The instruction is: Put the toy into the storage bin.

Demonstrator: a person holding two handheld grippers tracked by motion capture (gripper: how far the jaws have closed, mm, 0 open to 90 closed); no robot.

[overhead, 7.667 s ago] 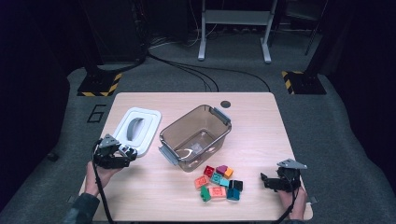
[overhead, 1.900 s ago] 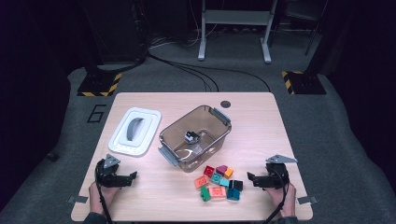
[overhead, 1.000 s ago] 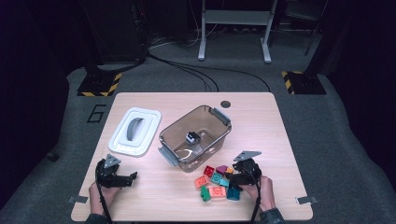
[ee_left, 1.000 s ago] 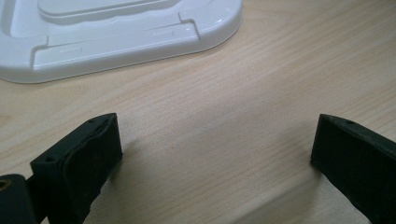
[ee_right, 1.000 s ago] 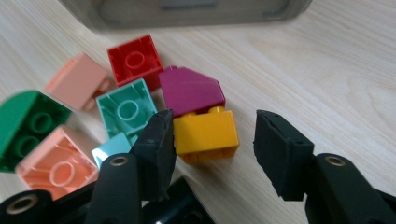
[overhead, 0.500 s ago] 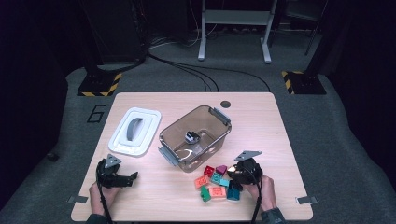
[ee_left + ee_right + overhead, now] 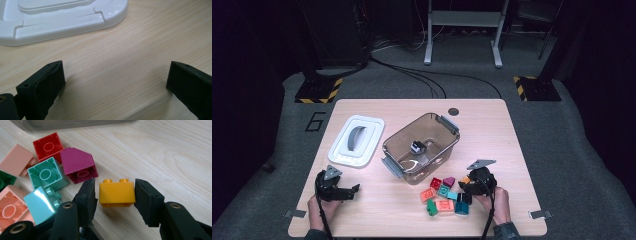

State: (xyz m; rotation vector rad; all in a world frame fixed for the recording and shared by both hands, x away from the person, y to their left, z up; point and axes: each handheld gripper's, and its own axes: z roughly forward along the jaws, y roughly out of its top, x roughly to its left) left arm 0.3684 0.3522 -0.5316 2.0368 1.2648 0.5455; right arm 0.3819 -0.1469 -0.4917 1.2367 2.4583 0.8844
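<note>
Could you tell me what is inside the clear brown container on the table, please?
Inside the brown container, the high view shows one small black-and-white object lying on its floor, too small to identify. The tinted walls hide no part of the floor. The coloured blocks lie outside, on the table.

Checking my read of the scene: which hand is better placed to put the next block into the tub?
Right: the right gripper has the orange block between its jaws, near the tub. The left gripper sits open beside the white lid.

a lab: hazard-striped stand feet, floor cables.
</note>
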